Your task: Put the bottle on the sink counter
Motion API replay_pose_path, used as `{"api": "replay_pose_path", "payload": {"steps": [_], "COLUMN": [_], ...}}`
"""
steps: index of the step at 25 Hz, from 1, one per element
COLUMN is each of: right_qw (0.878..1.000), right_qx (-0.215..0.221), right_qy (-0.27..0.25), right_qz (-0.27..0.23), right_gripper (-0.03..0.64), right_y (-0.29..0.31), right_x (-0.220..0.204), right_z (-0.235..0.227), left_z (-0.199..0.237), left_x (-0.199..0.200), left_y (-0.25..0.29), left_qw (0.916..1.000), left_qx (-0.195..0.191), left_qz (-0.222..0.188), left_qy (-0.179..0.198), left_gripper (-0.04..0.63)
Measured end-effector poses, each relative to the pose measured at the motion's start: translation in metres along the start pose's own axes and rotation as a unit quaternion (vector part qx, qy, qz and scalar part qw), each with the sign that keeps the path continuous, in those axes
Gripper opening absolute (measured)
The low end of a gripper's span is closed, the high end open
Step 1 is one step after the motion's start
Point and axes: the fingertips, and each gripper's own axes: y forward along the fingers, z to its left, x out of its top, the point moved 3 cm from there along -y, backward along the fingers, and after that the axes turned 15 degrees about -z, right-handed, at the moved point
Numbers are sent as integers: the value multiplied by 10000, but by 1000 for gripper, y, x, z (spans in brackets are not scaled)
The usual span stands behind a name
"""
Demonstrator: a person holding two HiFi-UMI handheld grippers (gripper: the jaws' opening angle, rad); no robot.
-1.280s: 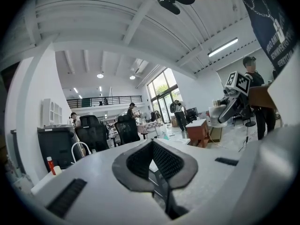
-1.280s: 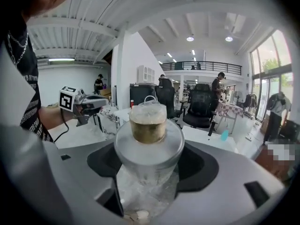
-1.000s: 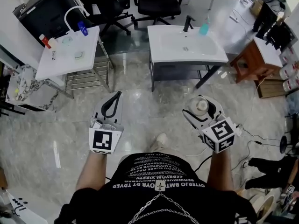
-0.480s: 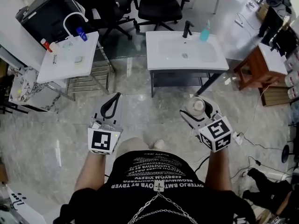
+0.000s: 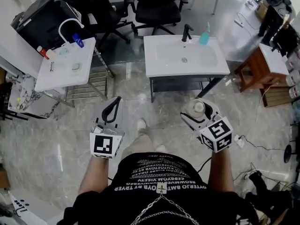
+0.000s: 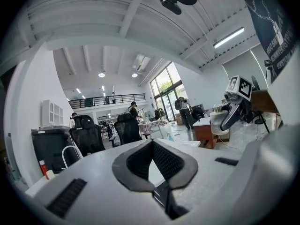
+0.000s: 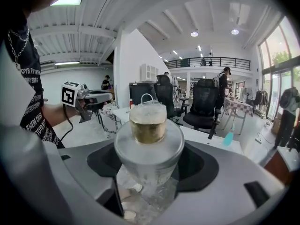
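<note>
Bright daylight, floor glare, fisheye edges

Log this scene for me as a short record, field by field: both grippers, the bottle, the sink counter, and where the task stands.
left gripper: shut, holding nothing
right gripper: shut on the bottle
bottle: clear, gold cap, upright between the jaws
sink counter: white, ahead of the person, across bare floor
on counter: black tap, blue soap bottle
task stage: bottle not yet on the counter
</note>
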Motion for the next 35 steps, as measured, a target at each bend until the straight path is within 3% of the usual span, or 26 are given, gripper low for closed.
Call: {"api": "replay_pose_path", "payload": {"steps": [11, 19, 29, 35], "right_qw": [9999, 9998, 9995, 9987], "right_qx": [-47, -133, -320, -466], "right_qy": [96, 41, 32, 216], "right_qz": [33, 112, 33, 3], "right_gripper": [331, 331, 331, 331], "right_y": [73, 150, 241, 284], "right_x": [14, 32, 61, 56], "right_z": [-47, -84, -108, -120], "left_z": [46, 101, 182, 202], "left_x": [-35, -57, -83, -104], "left_y": [83, 158, 209, 227], "left_qw": [9995, 9984, 9971, 9962], "left_qx": [-293, -530, -687, -803], "left_qz": [60, -169, -319, -227], "left_qy": [-74, -77, -83, -259], "left_gripper": [6, 6, 6, 6]}}
